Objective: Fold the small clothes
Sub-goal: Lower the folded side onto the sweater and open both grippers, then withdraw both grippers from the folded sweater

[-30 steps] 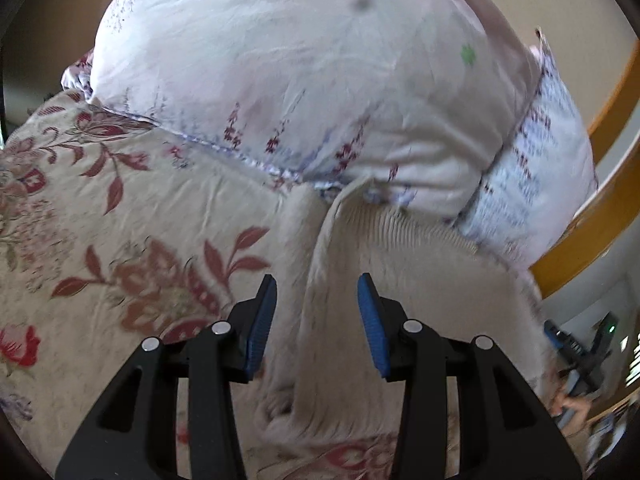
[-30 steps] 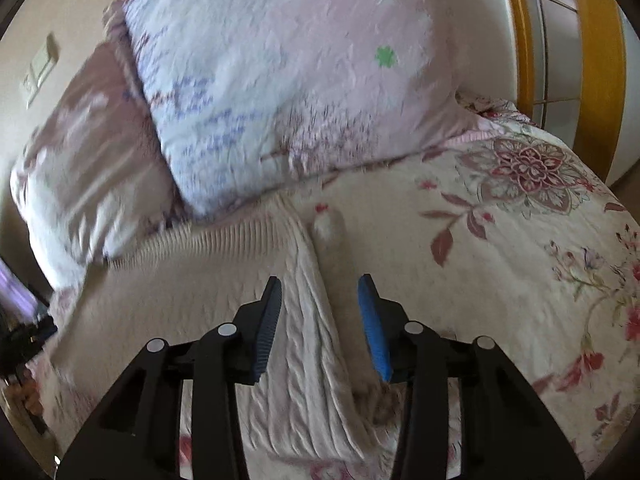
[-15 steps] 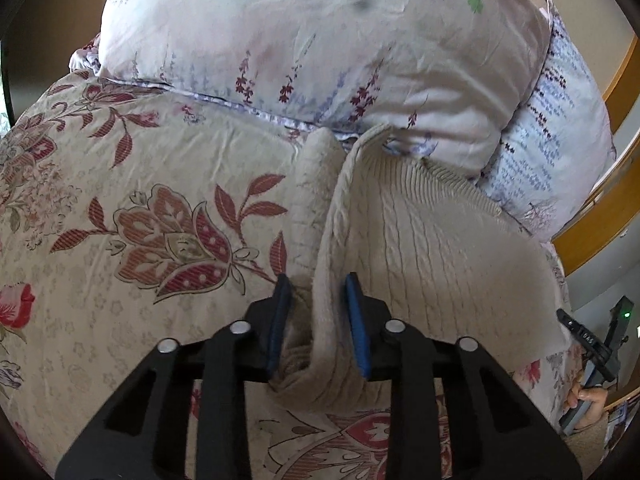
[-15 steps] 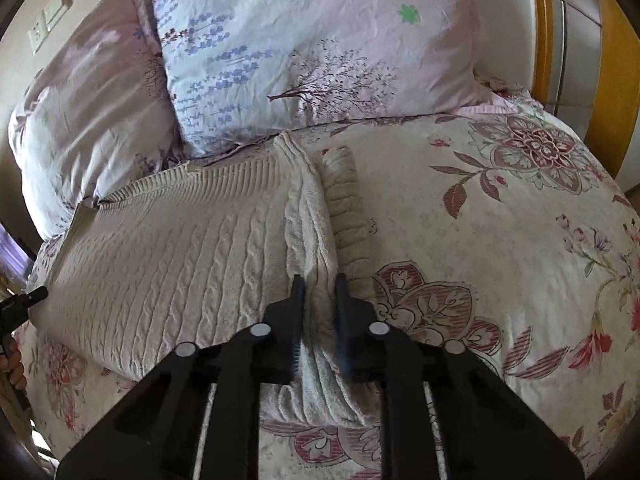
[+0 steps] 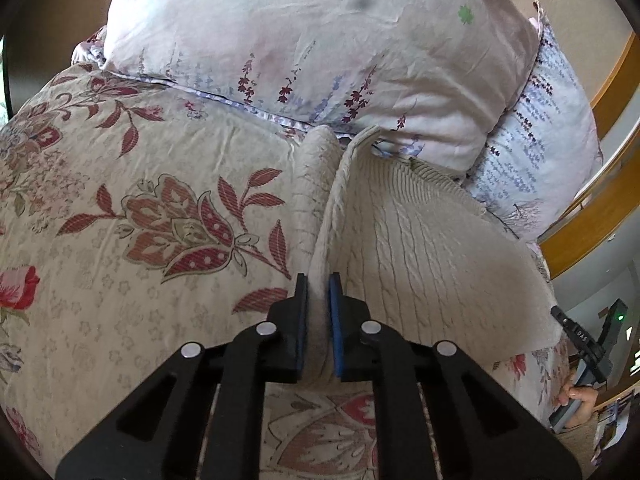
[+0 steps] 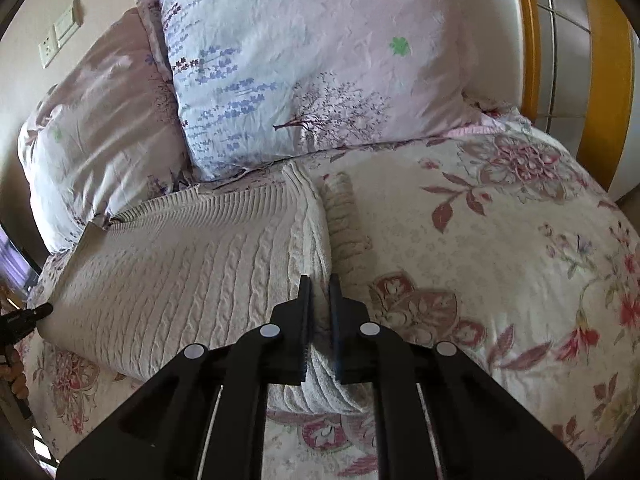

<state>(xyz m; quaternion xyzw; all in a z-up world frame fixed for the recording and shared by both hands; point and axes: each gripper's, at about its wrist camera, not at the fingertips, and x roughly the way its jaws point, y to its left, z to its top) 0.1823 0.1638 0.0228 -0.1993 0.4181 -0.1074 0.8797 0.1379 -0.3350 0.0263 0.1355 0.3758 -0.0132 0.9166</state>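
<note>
Floral bedspread in cream with red blossoms (image 5: 132,216) covers the bed beneath both tongs. On it lies the cream cable-knit sweater (image 5: 420,248), its far ribbed hem touching the pillows. The left gripper (image 5: 318,284) has just closed and clenches the sweater's raised side edge; a knit sleeve lies just left of it. The right gripper (image 6: 319,284) has likewise just closed, pinching the sweater's opposite edge. Ahead of both, a pale pink flowered pillow (image 5: 304,40) and a white lavender-print pillow (image 6: 288,60) crowd the hem. Beyond stands an orange wooden headboard (image 6: 600,80).
</note>
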